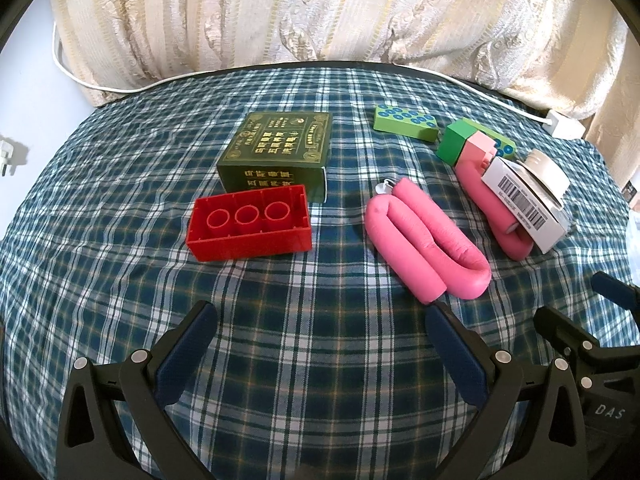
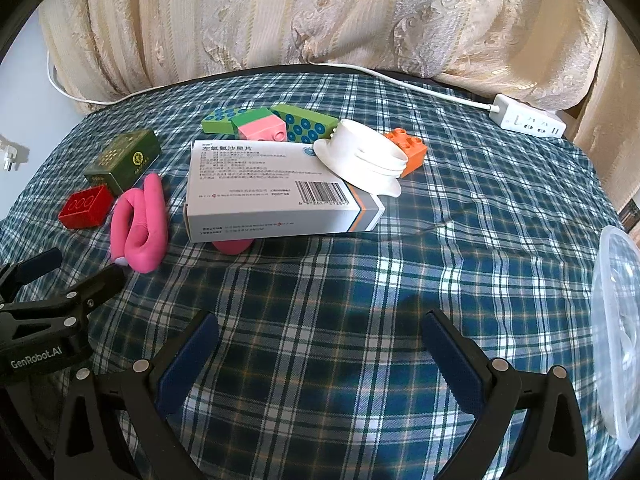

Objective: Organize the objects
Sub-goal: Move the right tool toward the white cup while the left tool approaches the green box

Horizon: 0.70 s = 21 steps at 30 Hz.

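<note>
Both claws hang released over the plaid-covered table (image 2: 360, 280), jaws spread wide and gripping nothing: the left claw (image 1: 320, 344) faces the red and pink things, the right claw (image 2: 320, 344) faces the medicine carton. Nothing looks sorted yet, so the step in hand is, I judge, choosing and taking a first piece.

Biggest of the clutter is the white medicine box (image 2: 276, 188), lying flat with one end propped on a pink foam roller (image 2: 232, 246) that pokes out beneath it. A white lidded piece (image 2: 360, 156) rests on the box's far end. Lift that off first, or the box will tip it onto the cloth.

Next in size, the dark green box (image 1: 280, 152) sits flat, touching the red brick (image 1: 250, 226), which lies hollow side up just in front of it. A folded pink foam roller (image 1: 428, 240) lies near the left claw's right finger; it is soft, so close across both limbs near the bend.

Green dotted blocks (image 2: 308, 124) and a pink-and-green block (image 2: 260, 126) cluster behind the carton; a small orange brick (image 2: 408, 150) sits beside the white piece. A clear plastic container (image 2: 616, 320) at the right edge seems the likely destination.
</note>
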Available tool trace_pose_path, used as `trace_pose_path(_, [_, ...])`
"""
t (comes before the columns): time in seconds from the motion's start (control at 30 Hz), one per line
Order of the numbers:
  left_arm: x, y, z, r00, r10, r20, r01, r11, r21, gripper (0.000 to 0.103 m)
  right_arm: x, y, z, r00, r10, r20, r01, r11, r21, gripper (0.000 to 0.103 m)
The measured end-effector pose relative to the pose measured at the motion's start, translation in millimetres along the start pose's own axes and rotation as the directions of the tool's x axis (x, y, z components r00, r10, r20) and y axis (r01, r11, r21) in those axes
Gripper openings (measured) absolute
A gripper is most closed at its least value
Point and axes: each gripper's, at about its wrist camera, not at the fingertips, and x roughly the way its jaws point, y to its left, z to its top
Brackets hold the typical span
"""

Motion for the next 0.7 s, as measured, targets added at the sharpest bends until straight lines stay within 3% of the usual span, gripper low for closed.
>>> trace_pose_path(0.3, [0.2,-11.8,10.5,0.997,-0.071,-0.025,0.073,0.995,0.068,0.102,-0.5,-2.4,3.7,0.999,0.025,-0.031,-0.024,1.0,0.014,0.103])
trace_pose_path(0.7, [-9.0,-12.9,35.5,0.999,-0.038,0.036,0.036,0.997,0.061,0.101,-4.0,-9.3,13.7,0.999,0.039,-0.01,-0.039,0.999,0.032,0.103])
